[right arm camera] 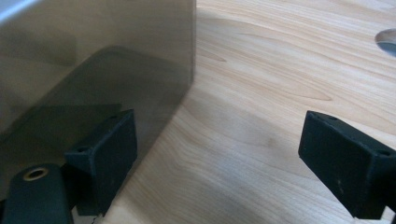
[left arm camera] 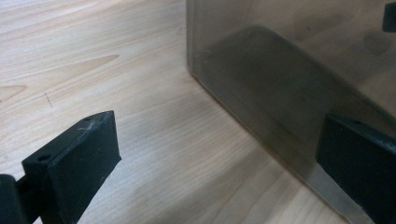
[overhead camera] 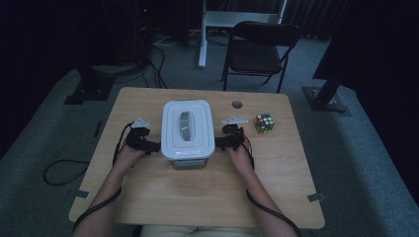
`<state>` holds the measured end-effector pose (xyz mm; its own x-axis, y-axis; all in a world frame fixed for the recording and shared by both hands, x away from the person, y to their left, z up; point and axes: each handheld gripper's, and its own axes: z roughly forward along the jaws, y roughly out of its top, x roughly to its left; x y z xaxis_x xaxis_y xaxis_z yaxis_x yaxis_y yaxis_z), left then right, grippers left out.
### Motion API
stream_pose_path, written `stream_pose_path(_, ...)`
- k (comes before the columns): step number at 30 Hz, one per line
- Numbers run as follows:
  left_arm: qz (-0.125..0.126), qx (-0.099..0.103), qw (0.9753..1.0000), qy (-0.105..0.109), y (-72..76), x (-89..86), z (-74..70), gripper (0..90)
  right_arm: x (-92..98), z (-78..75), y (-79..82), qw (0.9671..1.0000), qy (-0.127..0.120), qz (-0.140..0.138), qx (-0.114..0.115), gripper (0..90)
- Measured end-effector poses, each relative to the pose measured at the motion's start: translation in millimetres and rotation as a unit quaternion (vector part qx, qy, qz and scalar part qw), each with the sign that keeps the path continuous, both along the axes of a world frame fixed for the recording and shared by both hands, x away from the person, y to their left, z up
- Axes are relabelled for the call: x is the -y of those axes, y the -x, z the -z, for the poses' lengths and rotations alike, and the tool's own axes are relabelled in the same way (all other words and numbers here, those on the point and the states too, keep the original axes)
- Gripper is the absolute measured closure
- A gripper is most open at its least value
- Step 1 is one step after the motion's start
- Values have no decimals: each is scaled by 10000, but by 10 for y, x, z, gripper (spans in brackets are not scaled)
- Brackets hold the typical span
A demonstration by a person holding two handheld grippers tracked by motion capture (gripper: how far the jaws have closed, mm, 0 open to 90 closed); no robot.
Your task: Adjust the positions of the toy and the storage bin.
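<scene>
Low in the frame, the person's forearms reach up the wooden counter. At mid-frame the left claw and right claw, both spread wide, flank the lidded plastic box, each touching or nearly touching a side wall. Right of it sits a puzzle cube; a folding chair stands at the top.
</scene>
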<state>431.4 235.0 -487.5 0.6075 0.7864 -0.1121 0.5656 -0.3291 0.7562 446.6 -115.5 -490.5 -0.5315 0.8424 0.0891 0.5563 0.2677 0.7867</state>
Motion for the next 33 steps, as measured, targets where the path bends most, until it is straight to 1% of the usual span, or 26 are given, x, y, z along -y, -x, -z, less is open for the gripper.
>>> stream_pose_path(1,-21,100,9999,-74,2,14,-14,3,0,0,0,10000,0,0,0,136)
stream_pose_path(4,-77,151,9999,11,-9,8,-45,3,12,-7,-6,10000,-38,-43,-23,138)
stream_pose_path(7,-72,147,9999,-9,-9,17,-53,3,21,-8,-5,9999,-102,-84,-36,150)
stream_pose_path(8,-44,114,9999,1,-12,35,-57,3,30,-8,-3,9999,-123,-88,-52,165)
stream_pose_path(10,-16,150,9999,31,-9,60,-66,4,42,-9,7,9999,-106,-104,-47,175)
stream_pose_path(12,10,128,9999,68,-11,73,-72,3,51,-8,11,9999,-72,-73,-41,178)
stream_pose_path(13,10,128,9999,68,-11,73,-72,4,51,-8,11,9999,-72,-73,-41,178)
stream_pose_path(14,54,128,9999,33,-12,109,-81,4,62,-6,14,9999,-75,-78,-47,190)
stream_pose_path(15,57,123,9999,24,-11,122,-81,3,118,-1,24,9998,-95,-165,-111,191)
stream_pose_path(16,66,103,9999,30,-13,133,-78,3,118,-1,24,9998,-95,-165,-111,191)
stream_pose_path(17,84,106,9999,-36,-8,160,-65,4,150,-11,53,9997,-152,-191,-24,193)
stream_pose_path(20,84,75,9999,-9,-9,179,-56,4,182,-25,73,9995,-199,-239,-53,196)
stream_pose_path(24,157,64,9999,-9,-7,244,-57,4,251,-36,132,9993,-222,-302,-47,199)
stream_pose_path(28,277,49,9996,-59,12,314,-59,4,337,-39,205,9989,-244,-386,-78,203)
stream_pose_path(29,286,40,9996,-51,18,331,-58,4,385,-33,242,9986,-274,-443,-91,203)
stream_pose_path(30,275,44,9996,-37,25,347,-56,4,385,-33,242,9986,-274,-443,-91,203)
stream_pose_path(31,319,39,9995,-62,38,374,-58,4,403,-33,256,9985,-284,-451,-128,203)
stream_pose_path(33,362,49,9993,-72,57,410,-57,4,452,-34,319,9985,-280,-466,-106,203)
